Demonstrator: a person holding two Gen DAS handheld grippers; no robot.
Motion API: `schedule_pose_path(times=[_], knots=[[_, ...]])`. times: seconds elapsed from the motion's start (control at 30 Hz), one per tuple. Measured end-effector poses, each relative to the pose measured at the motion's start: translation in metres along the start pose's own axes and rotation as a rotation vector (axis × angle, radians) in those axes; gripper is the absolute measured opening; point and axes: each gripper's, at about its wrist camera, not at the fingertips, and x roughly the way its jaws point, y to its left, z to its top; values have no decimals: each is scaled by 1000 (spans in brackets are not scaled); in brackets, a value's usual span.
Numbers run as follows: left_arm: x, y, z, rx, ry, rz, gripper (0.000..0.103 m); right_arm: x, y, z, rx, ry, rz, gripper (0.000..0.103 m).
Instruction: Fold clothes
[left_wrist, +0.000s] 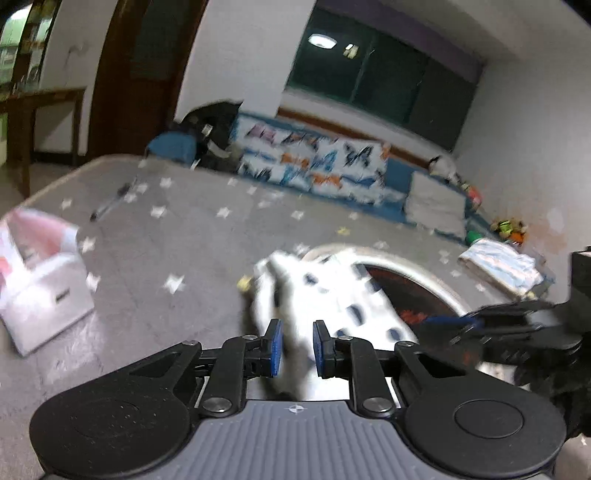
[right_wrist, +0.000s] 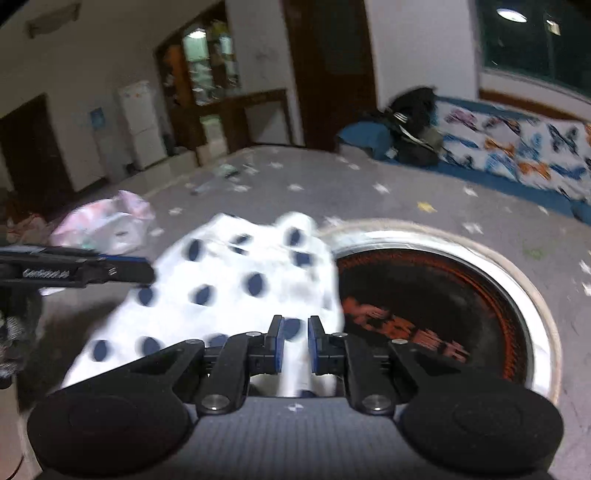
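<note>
A white garment with dark blue dots (right_wrist: 236, 280) is held up above the grey star-patterned table (right_wrist: 406, 192), partly over a round cooktop (right_wrist: 443, 295). My right gripper (right_wrist: 294, 345) is shut on a bunched edge of the garment. My left gripper (left_wrist: 297, 349) is shut on another bunched part of the same garment (left_wrist: 325, 295). The right gripper shows at the right edge of the left wrist view (left_wrist: 480, 325); the left gripper shows at the left edge of the right wrist view (right_wrist: 110, 269). Both views are blurred.
A white box (left_wrist: 44, 295) stands at the table's left. A pen (left_wrist: 110, 203) lies farther back. A folded blue-and-white cloth (left_wrist: 502, 266) lies at the right. A plastic bag (right_wrist: 107, 225) sits at the left. A sofa with a butterfly cover (left_wrist: 314, 162) stands behind.
</note>
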Motion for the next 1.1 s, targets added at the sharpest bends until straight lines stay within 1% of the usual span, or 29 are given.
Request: schedule_pose_path(times=[0.03,0.13,0.2,0.33,0.4,0.47,0.53,0.73,0.8,0.83,0.9,0.97,1.1], knots=[[-1,-5,0,7,-5,-21,19,1,6,0,-12,3,22,14],[4,-18,-1,19,17,-104,19,10,24,-4,-57,29,69,15],[14,-21,-4,25,56,-123,19,16,30,-9,-76,52,70,15],[35,-9,-14,11,129,-78,19,18,21,-17,-65,93,35,15],[37,0,-17,-14,141,-66,17,13,11,-20,-47,102,10,15],[34,5,-17,-32,138,-71,16,8,2,-20,-35,105,-17,15],[28,3,-15,-26,124,-67,16,3,-4,-17,-34,95,-31,15],[32,-2,6,-13,77,-72,16,20,-6,11,-15,47,13,16],[41,0,12,-20,72,-50,16,25,-6,20,-8,31,29,18],[47,3,14,-27,72,-33,16,31,-6,23,-10,34,32,20],[55,11,15,-48,77,-3,16,42,-6,27,-16,44,36,20],[60,19,14,-69,91,17,16,46,-12,27,-11,61,19,21],[57,23,11,-80,96,15,16,51,-25,26,2,97,-21,22]])
